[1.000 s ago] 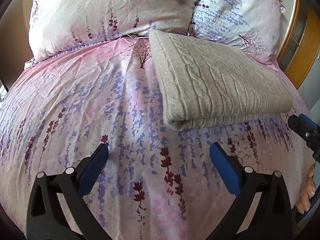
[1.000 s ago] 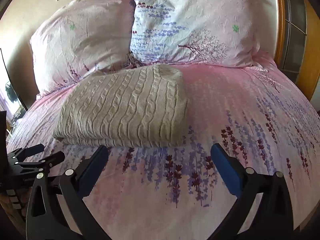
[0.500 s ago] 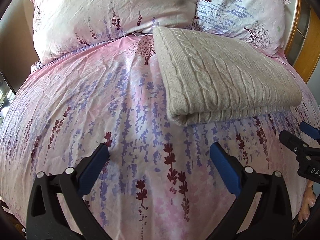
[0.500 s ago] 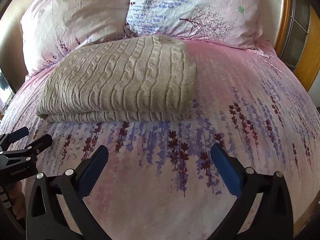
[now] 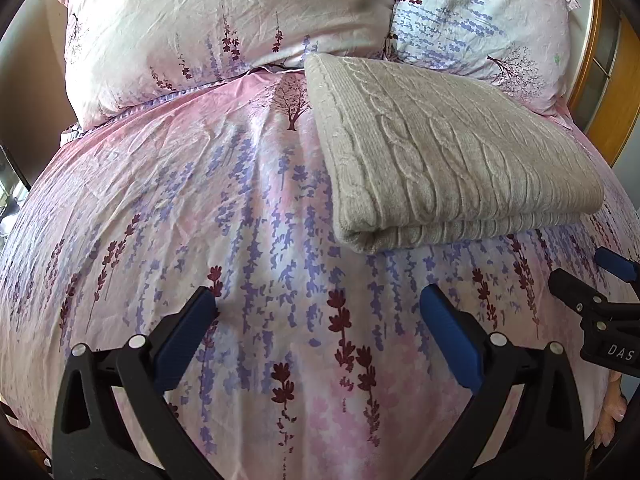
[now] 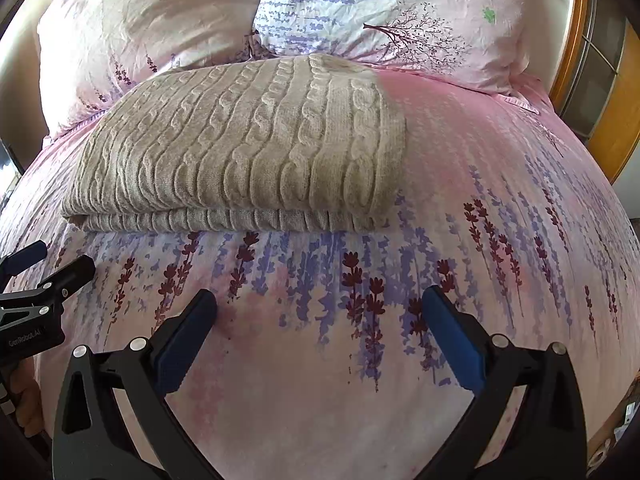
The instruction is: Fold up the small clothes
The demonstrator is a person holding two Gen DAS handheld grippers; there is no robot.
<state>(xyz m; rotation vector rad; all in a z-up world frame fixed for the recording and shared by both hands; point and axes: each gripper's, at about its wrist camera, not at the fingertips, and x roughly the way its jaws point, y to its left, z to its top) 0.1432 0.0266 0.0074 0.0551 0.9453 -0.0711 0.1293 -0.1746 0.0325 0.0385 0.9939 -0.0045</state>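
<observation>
A beige cable-knit sweater point(image 5: 448, 156) lies folded in a neat rectangle on the pink floral bedspread point(image 5: 200, 208), its far edge near the pillows. It also shows in the right wrist view point(image 6: 248, 148). My left gripper point(image 5: 318, 300) is open and empty, hovering over the bedspread short of the sweater's near left corner. My right gripper point(image 6: 320, 300) is open and empty, over the bedspread in front of the sweater's folded near edge. Each gripper shows at the side of the other's view: the right one point(image 5: 592, 280), the left one point(image 6: 44, 264).
Two floral pillows point(image 5: 224, 28) point(image 6: 380, 16) stand against the headboard behind the sweater. A wooden bed frame edge point(image 6: 608, 128) runs along the right. The bed drops off at the left point(image 5: 16, 184).
Both grippers have drawn back a little from the sweater and tilted down, so the sweater sits higher and closer in both views. The sweater has not moved.
</observation>
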